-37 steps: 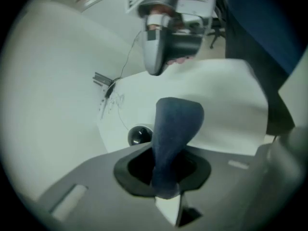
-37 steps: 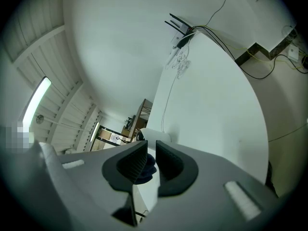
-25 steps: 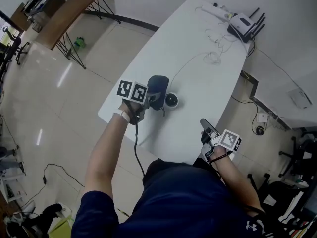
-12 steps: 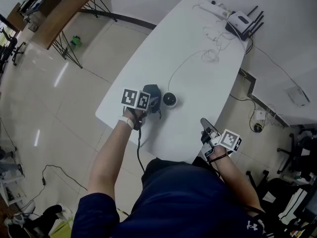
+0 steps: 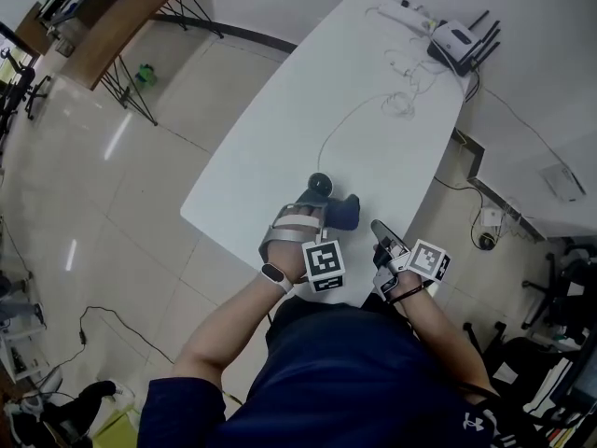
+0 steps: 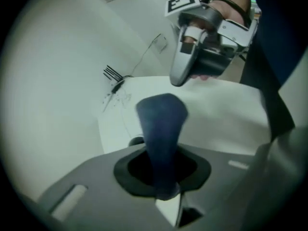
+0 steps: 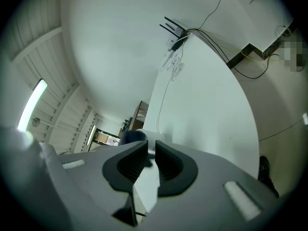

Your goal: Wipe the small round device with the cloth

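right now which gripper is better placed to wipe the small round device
Left. The left gripper is clamped on the dark blue cloth, right beside the small round device. The right gripper is empty, jaws barely apart, off at the near edge of the table.

The cloth [image 5: 343,213] is just right of the round device [image 5: 320,185] on the table [image 5: 373,110], router [image 5: 454,39] far behind.

No words or numbers are legible anywhere. One white marker cube [image 5: 325,261] and another [image 5: 431,259] show only black-and-white square code patterns. The person's dark-blue sleeve [image 5: 485,409] carries a small white emblem [image 5: 473,425], without letters.
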Tool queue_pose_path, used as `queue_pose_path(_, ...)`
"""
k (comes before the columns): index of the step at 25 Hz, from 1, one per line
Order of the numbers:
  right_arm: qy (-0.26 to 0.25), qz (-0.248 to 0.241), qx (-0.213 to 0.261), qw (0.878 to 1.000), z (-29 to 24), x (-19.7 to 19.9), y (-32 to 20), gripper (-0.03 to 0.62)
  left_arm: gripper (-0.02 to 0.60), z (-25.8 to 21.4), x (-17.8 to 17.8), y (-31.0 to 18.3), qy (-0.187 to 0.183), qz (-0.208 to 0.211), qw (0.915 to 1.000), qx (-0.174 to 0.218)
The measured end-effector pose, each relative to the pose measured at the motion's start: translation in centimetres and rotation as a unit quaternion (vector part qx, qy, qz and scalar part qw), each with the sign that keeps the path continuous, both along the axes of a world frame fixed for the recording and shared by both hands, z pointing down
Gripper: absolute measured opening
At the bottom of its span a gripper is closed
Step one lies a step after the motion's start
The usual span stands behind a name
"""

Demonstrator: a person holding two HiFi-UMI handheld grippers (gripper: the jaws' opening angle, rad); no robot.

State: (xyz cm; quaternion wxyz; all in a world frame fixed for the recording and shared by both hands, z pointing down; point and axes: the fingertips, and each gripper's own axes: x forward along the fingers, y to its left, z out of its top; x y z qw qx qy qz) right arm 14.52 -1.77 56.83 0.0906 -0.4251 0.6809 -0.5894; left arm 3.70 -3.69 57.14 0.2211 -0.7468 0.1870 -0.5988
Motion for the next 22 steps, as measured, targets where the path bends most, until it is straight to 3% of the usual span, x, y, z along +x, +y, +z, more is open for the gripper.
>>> queue_pose_path(4, 0.007, -0.006, 0.006, 1.000, 0.5, 0.7, -0.1, 0.054, 0.063, 4.2, -0.4, 1.2, 0.016, -0.042, 0.9963, -0.073)
queue_pose_path(7, 0.008, -0.002, -0.001, 1.000, 0.9, 1.0, 0.1, 0.052, 0.063, 4.3, -1.5, 1.5, 0.068, -0.098, 0.9827, -0.142)
queue_pose_path(9, 0.009, 0.000, -0.003, 1.000, 1.0, 1.1, 0.0, 0.052, 0.064, 3.1, -2.0, 1.5, 0.131, -0.142, 0.9610, -0.198)
queue_pose_path(11, 0.008, -0.001, -0.002, 1.000, 1.0, 0.9, -0.1, 0.052, 0.063, 1.4, -2.5, 1.5, 0.205, -0.180, 0.9279, -0.254)
queue_pose_path(13, 0.008, -0.004, 0.000, 1.000, 0.9, 0.6, -0.2, 0.052, 0.064, -0.8, -3.1, 1.3, 0.286, -0.212, 0.8842, -0.302)
queue_pose_path(14, 0.008, -0.005, 0.000, 1.000, 0.8, 0.5, -0.2, 0.052, 0.064, -2.2, -3.4, 1.1, 0.334, -0.229, 0.8552, -0.324)
queue_pose_path(16, 0.008, -0.006, -0.002, 1.000, 0.9, 0.4, -0.2, 0.052, 0.064, -5.3, -4.3, -0.1, 0.442, -0.264, 0.7797, -0.356)
queue_pose_path(18, 0.008, -0.005, -0.004, 1.000, 1.0, 0.4, -0.1, 0.052, 0.064, -7.2, -6.0, -2.4, 0.543, -0.306, 0.6942, -0.360)
queue_pose_path(20, 0.008, -0.004, -0.008, 1.000, 1.1, 0.5, 0.0, 0.052, 0.063, -6.9, -8.2, -4.7, 0.607, -0.364, 0.6129, -0.351)
queue_pose_path(21, 0.008, -0.001, -0.012, 1.000, 1.2, 0.4, 0.0, 0.052, 0.063, -6.0, -9.0, -5.5, 0.621, -0.394, 0.5805, -0.349)
queue_pose_path(22, 0.007, 0.003, -0.019, 1.000, 1.3, 0.4, 0.1, 0.052, 0.064, -4.8, -9.5, -6.0, 0.626, -0.419, 0.5587, -0.348)
